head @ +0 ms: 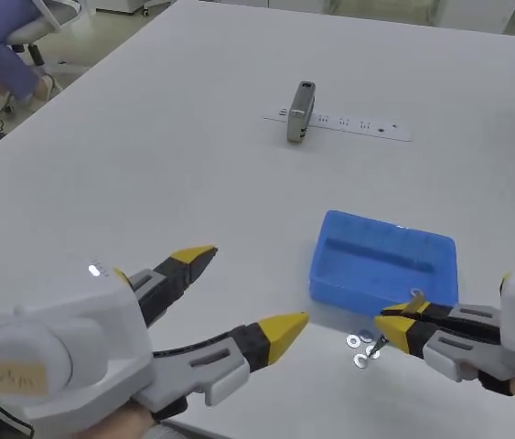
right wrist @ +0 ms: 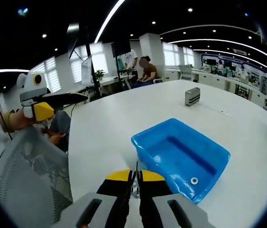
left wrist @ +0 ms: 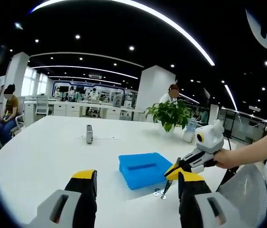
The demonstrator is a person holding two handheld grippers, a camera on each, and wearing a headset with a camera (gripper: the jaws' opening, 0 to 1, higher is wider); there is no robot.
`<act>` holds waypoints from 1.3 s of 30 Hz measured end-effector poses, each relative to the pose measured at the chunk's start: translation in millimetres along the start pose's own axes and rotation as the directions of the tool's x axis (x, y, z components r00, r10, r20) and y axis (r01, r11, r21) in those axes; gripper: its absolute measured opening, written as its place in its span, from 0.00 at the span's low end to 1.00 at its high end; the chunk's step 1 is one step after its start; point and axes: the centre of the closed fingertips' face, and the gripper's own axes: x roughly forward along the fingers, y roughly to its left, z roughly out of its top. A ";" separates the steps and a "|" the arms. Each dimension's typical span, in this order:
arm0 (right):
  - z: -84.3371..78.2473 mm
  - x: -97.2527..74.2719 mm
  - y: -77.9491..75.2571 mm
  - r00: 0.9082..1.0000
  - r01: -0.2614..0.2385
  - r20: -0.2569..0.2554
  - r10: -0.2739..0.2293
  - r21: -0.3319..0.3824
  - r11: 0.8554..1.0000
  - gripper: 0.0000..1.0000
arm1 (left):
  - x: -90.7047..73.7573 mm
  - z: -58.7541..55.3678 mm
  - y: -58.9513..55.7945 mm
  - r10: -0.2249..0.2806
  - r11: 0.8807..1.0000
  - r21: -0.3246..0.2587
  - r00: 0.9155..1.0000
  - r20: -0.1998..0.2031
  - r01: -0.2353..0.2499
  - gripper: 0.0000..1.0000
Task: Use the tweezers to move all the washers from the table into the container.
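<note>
The right gripper [head: 387,320] is clamped on the tweezers [head: 378,346], its yellow jaws pressed together with the thin metal tool caught between them. The right gripper view shows the same grip from behind, the tweezers [right wrist: 135,184] running forward out of the narrow slit between the jaws. In the head view the tweezers slant down to the table [head: 147,165], and their tip sits right at a small cluster of washers [head: 360,346]. Whether it touches or pinches one, I cannot tell.

The washers lie on the table just beside the near left corner of the container [head: 385,265], a shallow blue tray. In the left gripper view they show as small rings [left wrist: 158,192] in front of the container [left wrist: 140,168], under the right gripper [left wrist: 172,172]. One washer [right wrist: 194,180] already lies inside the container, close to its near wall in the right gripper view.

The left gripper [head: 259,283] holds nothing. Its jaws are spread wide, and it hangs over bare table left of the container, apart from it and from the washers.

Farther back on the table a white power strip [head: 358,125] lies flat, with a grey block [head: 301,112] across its left end. In the left gripper view a plant [left wrist: 171,114] stands at the far edge of the table
</note>
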 end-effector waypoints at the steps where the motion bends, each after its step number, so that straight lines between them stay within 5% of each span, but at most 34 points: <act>1: -0.7 0.3 0.7 1.000 -0.003 -0.003 0.003 0.002 1.000 0.03 | 0.0 0.0 0.1 0.000 1.000 0.000 1.000 0.000 0.000 0.70; 5: -1.9 0.4 2.5 1.000 -0.008 -0.010 0.008 -0.004 1.000 0.02 | 0.2 0.0 -0.6 -0.002 1.000 0.001 1.000 -0.001 0.002 0.70; 13: -3.7 4.6 13.7 0.998 -0.031 -0.061 0.021 -0.169 0.985 0.03 | 0.7 -2.3 -0.3 -0.006 1.000 0.009 1.000 -0.011 0.006 0.70; 19: -18.3 12.6 18.9 0.985 -0.059 -0.170 0.003 -0.325 0.944 0.03 | 1.2 -2.9 -1.0 -0.008 1.000 0.014 1.000 -0.016 0.008 0.69; 28: -8.8 4.0 13.6 0.986 -0.048 -0.168 0.005 -0.255 0.966 0.02 | 1.2 -3.5 -2.3 -0.008 1.000 0.023 1.000 -0.022 0.009 0.69; 35: 37.2 -15.9 7.8 0.997 -0.057 -0.052 0.051 -0.138 0.989 0.02 | 0.9 -3.2 -2.9 -0.008 1.000 0.024 1.000 -0.021 0.009 0.69; 39: 64.2 -22.4 -13.9 0.999 -0.028 0.046 0.029 -0.020 0.999 0.02 | 0.5 -3.4 -1.4 -0.004 1.000 0.024 1.000 -0.020 0.005 0.68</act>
